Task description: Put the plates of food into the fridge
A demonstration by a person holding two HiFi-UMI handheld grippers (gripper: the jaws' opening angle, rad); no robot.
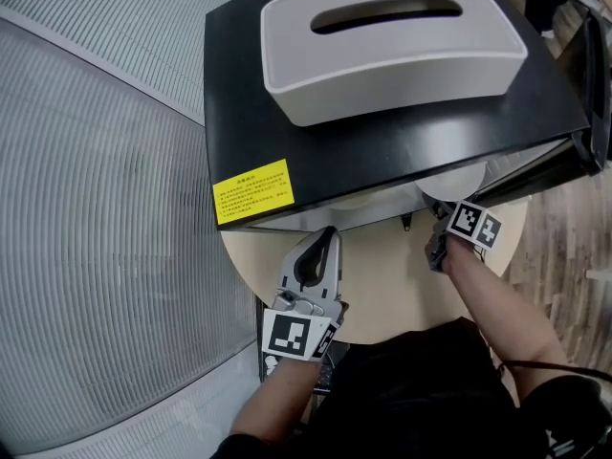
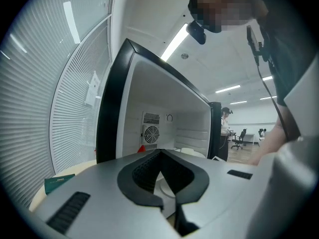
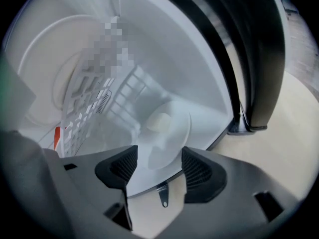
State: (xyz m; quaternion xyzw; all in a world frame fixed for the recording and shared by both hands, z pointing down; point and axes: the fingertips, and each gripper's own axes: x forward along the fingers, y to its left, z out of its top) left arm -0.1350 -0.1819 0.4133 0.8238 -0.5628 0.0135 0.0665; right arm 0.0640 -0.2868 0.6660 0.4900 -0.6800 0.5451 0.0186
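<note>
**Head view.** Looks steeply down on a small black fridge set on a round table, with a grey tissue box on top and the door standing open at the right. Finds the left gripper low over the table, just short of the fridge front, pinched together and carrying nothing. Finds the right gripper at the fridge mouth, tips tucked under the overhanging top. Catches a pale curved rim just inside, probably the plate.

**Left gripper view.** Looks level into the white interior, towards a fan grille on the back wall. Shows the pads meeting at their tips with nothing clamped.

**Right gripper view.** Looks down onto the plate, lying flat on the fridge floor near the front lip, with a pale piece of food on it. Shows the pads spread wide and pressing on nothing. Puts the plate's near edge in line with the gap, seemingly untouched.

**Handling, as a judgement.** Reads as stiff, light and smooth: slick under rubber, and likely to chip if knocked against the fridge lip. Calls for a pinch on the near rim, one pad above and one below, held level so the loose food does not slide.
</note>
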